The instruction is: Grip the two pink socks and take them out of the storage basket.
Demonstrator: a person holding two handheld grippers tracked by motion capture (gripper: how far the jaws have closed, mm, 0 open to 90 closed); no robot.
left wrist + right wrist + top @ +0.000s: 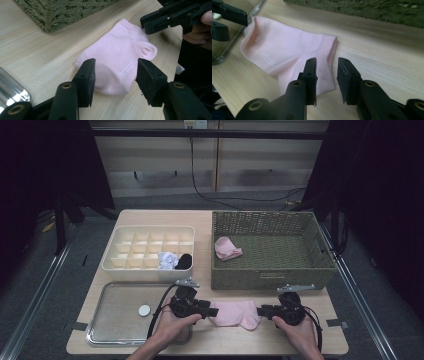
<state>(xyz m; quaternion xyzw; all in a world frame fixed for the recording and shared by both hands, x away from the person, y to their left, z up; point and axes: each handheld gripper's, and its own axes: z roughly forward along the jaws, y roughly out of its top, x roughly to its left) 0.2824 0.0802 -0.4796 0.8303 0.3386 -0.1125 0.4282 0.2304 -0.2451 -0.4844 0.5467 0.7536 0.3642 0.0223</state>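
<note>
Both grippers, left (214, 311) and right (260, 310), stand with jaws spread, pinching nothing, at either end of the flat pale-pink ankle sock (235, 314) lying on the wooden table (300, 340) in front of the woven green basket (272, 279). It looks like a release after laying it flat. Next likely calls for re-gripping an end to fold it.

In the left gripper view, the print on the pink sock (117, 57) is too small to read, and the wicker basket (62, 12) is cut off by the top edge. The metal tray (10, 91) is cropped at the left edge.
</note>
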